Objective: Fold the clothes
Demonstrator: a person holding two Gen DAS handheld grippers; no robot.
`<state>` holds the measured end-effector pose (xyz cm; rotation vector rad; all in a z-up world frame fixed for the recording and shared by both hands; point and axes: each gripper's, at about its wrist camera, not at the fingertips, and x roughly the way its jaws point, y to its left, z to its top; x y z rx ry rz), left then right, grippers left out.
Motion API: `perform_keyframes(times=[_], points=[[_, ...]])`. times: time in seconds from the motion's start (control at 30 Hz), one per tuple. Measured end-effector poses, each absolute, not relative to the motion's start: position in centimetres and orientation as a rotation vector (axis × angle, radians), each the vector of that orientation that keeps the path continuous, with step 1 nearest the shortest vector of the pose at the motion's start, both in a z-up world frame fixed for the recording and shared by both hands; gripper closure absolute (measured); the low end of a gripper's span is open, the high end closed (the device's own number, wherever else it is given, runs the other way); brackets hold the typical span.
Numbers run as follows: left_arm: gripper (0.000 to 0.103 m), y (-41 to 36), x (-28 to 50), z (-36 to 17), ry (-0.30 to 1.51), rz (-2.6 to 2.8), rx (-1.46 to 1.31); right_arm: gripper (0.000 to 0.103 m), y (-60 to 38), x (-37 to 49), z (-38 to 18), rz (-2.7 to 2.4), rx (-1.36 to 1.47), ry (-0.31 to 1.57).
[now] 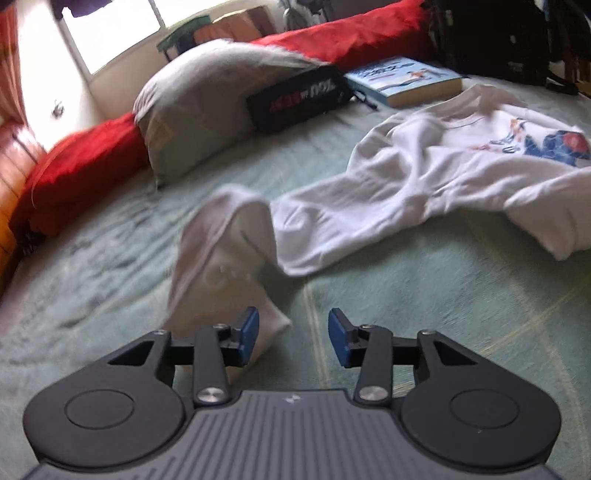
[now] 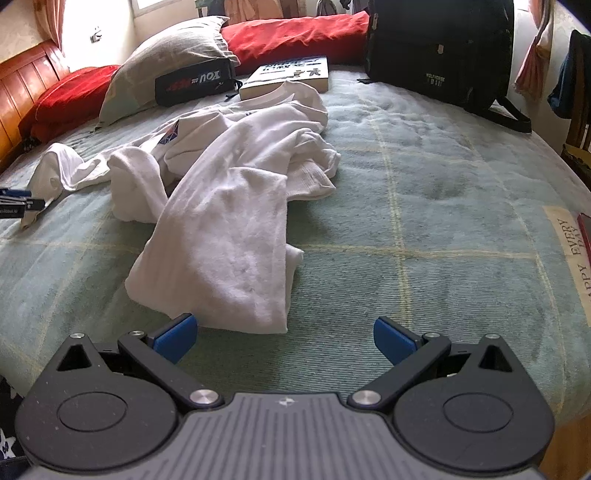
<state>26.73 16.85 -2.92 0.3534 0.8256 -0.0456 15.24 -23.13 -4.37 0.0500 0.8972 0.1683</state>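
A white long-sleeved shirt (image 2: 236, 173) with a blue and red print lies crumpled on the green bed cover (image 2: 424, 206). It also shows in the left wrist view (image 1: 436, 166). My left gripper (image 1: 293, 338) is open and empty; one sleeve end (image 1: 221, 266) rises just in front of its left finger. The left gripper also shows at the left edge of the right wrist view (image 2: 20, 206), next to that sleeve. My right gripper (image 2: 284, 338) is wide open and empty, just short of the other sleeve's end (image 2: 236, 288).
A grey pillow (image 2: 166, 59), a black pouch (image 2: 194, 85), a book (image 2: 291, 72) and a black backpack (image 2: 439, 51) lie at the far side of the bed. Red cushions (image 2: 295, 33) line the back. A wooden headboard (image 2: 22, 85) stands at left.
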Motion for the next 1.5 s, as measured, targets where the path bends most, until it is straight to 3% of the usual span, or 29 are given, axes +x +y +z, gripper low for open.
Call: perform_keyframes(times=[0.3, 1.0, 1.37, 1.5], points=[[0.058, 19.9, 31.4, -6.3, 0.867, -0.067, 0.014, 0.0, -22.0, 15.9, -4.2, 0.133, 0.006, 0.912], [0.059, 30.6, 36.7, -5.7, 0.74, 0.43, 0.165, 0.0, -20.3, 18.2, -4.6, 0.058, -0.097, 0.918], [0.059, 29.9, 32.0, -5.5, 0.851, 0.374, 0.225, 0.0, -20.7, 16.9, -3.6, 0.078, -0.093, 0.891], [0.05, 28.7, 29.4, -4.9, 0.885, 0.328, 0.238, 0.0, -21.3, 16.1, -3.3, 0.091, -0.076, 0.887]])
